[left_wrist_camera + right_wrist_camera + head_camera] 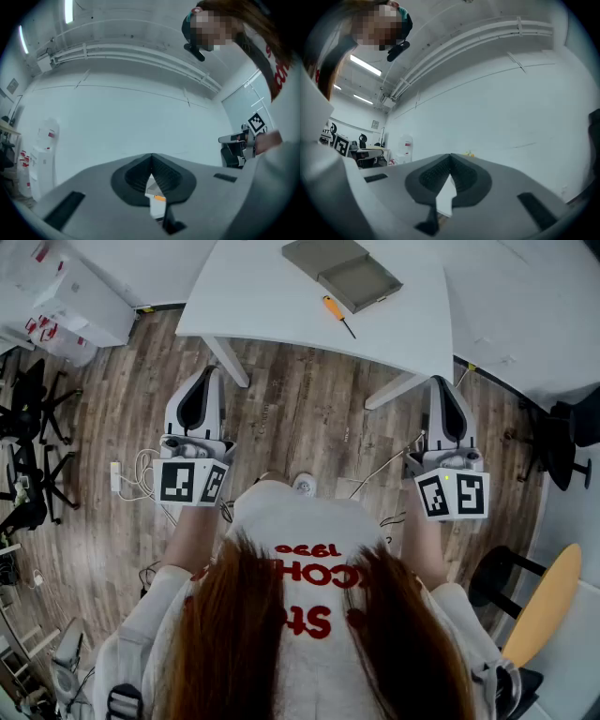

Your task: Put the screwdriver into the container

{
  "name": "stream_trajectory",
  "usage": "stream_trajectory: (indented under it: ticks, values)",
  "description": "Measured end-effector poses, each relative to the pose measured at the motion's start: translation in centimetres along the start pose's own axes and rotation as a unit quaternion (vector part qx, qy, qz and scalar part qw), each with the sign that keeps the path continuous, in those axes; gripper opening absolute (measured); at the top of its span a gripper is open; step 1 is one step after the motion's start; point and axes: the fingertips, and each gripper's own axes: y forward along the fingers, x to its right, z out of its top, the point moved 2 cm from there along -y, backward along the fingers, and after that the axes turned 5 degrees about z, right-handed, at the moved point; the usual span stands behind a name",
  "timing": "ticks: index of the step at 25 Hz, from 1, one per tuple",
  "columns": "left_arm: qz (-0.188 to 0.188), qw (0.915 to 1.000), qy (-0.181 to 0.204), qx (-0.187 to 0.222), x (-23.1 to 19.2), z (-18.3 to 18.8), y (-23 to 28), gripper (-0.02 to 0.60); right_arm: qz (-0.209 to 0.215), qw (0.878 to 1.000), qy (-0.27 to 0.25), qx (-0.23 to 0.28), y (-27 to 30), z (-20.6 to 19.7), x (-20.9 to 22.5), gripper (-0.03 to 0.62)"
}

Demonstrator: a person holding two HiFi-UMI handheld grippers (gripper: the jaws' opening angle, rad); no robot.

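Observation:
The screwdriver (336,314), orange-handled with a dark shaft, lies on the white table (272,296) just in front of the grey container (343,273), an open shallow tray. Both grippers hang over the wooden floor, short of the table's near edge. My left gripper (205,374) is shut and holds nothing. In the left gripper view its tips (151,157) meet, and a bit of the orange handle (160,198) shows through the gap below them. My right gripper (443,382) is shut and empty too, its tips (450,157) together.
Two white table legs (228,360) (397,390) slant down ahead of the grippers. Office chairs (33,418) and boxes (80,301) stand at the left. A power strip (116,476) and cables lie on the floor. A yellow-seated stool (547,604) is at the right.

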Motion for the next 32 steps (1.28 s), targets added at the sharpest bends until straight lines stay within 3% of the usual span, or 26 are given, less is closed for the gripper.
stream_trajectory:
  ticks: [15, 32]
  values:
    - [-0.001, 0.9999, 0.008, -0.007, 0.6, -0.5, 2.6, 0.006, 0.023, 0.999, 0.032, 0.004, 2.7, -0.6, 0.8, 0.006]
    - [-0.038, 0.9993, -0.003, -0.004, -5.8, -3.5, 17.9, 0.006, 0.0, 0.999, 0.036, 0.007, 16.2, -1.2, 5.4, 0.006]
